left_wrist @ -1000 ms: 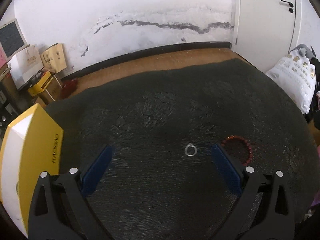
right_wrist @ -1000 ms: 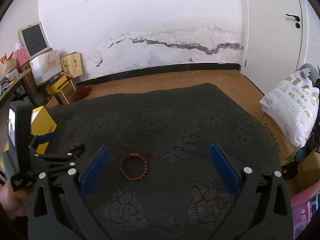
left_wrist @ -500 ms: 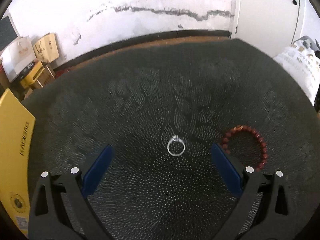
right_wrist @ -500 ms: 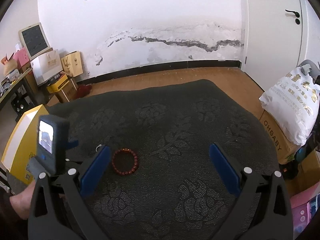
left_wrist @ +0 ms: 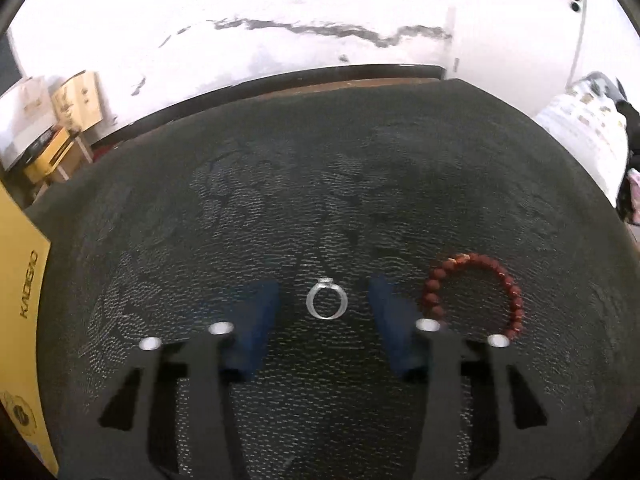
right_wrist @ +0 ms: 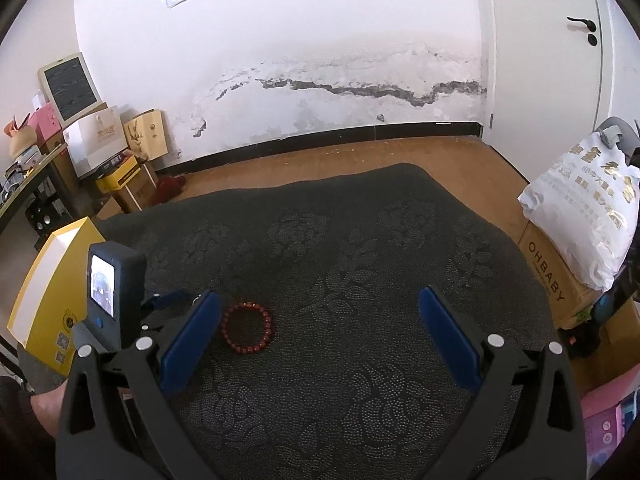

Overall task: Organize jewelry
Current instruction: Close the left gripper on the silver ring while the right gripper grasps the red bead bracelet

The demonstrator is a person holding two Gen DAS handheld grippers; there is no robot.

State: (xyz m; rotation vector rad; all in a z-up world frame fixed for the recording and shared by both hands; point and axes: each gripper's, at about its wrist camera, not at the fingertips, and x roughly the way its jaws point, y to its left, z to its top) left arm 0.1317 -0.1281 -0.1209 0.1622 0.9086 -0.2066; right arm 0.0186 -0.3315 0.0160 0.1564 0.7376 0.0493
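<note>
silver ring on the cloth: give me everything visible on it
The ring is a thin, silvery band, metal by its look, with a small raised setting at the far side of the loop. It lies flat on the dark patterned cloth, which is all that touches it. It sits between the blue pads of the left gripper, whose jaws are closing, with a gap on each side. The red bead bracelet lies apart on its right. In the right wrist view the ring is not clearly visible.

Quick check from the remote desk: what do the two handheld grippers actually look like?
Both match: the left gripper and right gripper have black skeletal frames with triangular cutouts, silver rivets, and flat blue pads. The left unit carries a dark housing with a small lit screen.
</note>
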